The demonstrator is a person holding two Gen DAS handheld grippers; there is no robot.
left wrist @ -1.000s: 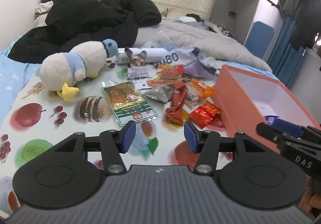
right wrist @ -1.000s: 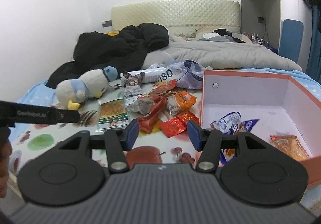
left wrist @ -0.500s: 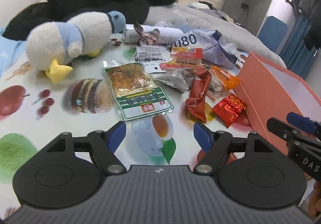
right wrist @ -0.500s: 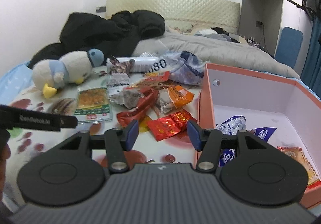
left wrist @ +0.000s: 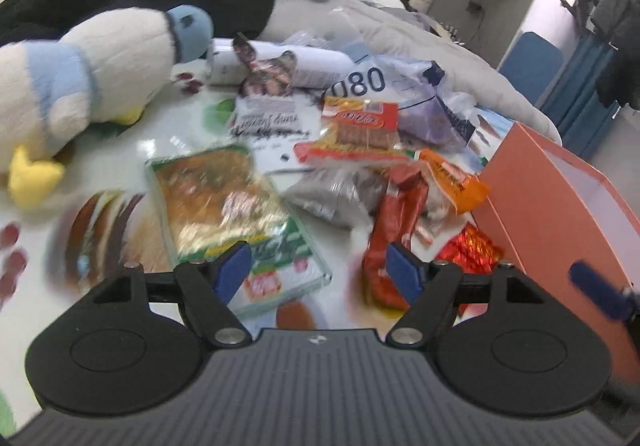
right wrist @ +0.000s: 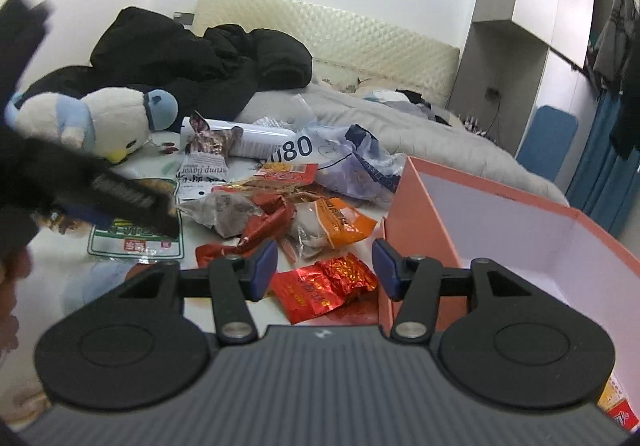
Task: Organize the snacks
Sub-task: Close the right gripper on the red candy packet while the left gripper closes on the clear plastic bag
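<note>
Snacks lie in a messy heap on the fruit-print sheet [left wrist: 132, 150], just beside the orange box [right wrist: 416, 214], with a flat green packet [left wrist: 224, 206] at the left of the heap and a shiny red packet [right wrist: 324, 286] close to the box wall. The left gripper [left wrist: 320, 270] hangs over the heap with its jaws wide and nothing between them. The right gripper [right wrist: 324, 266] is partly open over the shiny red packet and holds nothing, and a toy duck [right wrist: 96, 122] lies nearby.

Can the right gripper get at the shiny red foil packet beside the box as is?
Probably yes: the right gripper is open, the red foil packet lies uncovered just ahead, clear of the orange box.
</note>
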